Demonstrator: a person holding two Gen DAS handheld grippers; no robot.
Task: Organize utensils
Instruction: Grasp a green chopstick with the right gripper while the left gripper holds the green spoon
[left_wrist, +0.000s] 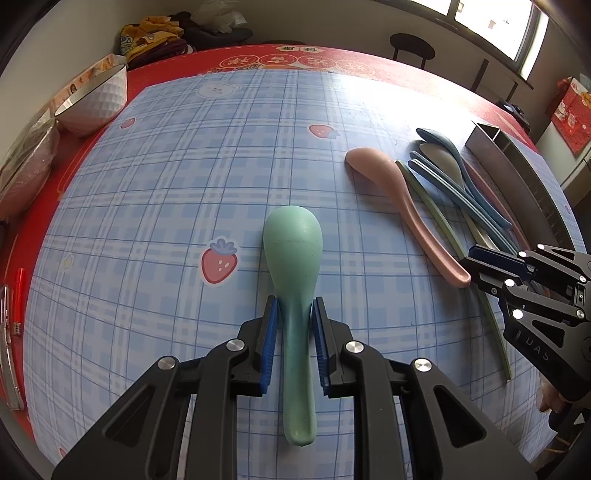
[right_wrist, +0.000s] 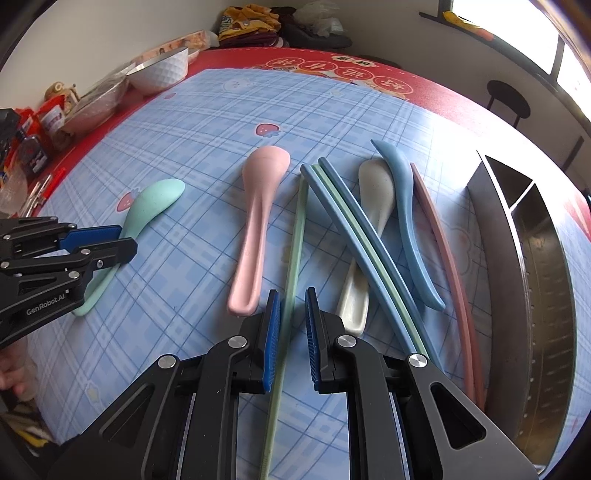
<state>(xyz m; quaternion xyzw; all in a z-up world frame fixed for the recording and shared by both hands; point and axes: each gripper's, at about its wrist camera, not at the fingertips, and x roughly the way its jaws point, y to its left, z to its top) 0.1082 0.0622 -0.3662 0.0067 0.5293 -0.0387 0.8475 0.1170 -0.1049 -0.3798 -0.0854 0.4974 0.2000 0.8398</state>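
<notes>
Bench (right_wrist: 207, 122), covered by a blue plaid cloth with strawberry prints over a red cloth, is seen from both wrist views. A metal organizer tray (right_wrist: 502, 236) with dividers is set along its right side, and a white faceted bowl (left_wrist: 94, 99) stands at the far left edge. Between them the utensils are laid out flat: a pink spoon (right_wrist: 258, 221), a pair of blue chopsticks (right_wrist: 365, 243) with a pale green chopstick lying between them, a cream spoon (right_wrist: 365, 266) partly under that group, a blue spoon (right_wrist: 406, 218) and a pink chopstick (right_wrist: 447, 258) just beside the tray. The left tool (left_wrist: 294, 325) is closed on the handle of the mint green spoon (left_wrist: 293, 251), whose bowl faces down on the cloth, well apart from the rest. The right tool (right_wrist: 293, 325) is nearly together around a single green chopstick (right_wrist: 295, 258); its left pad touches the stick, a small gap shows at the right pad.
</notes>
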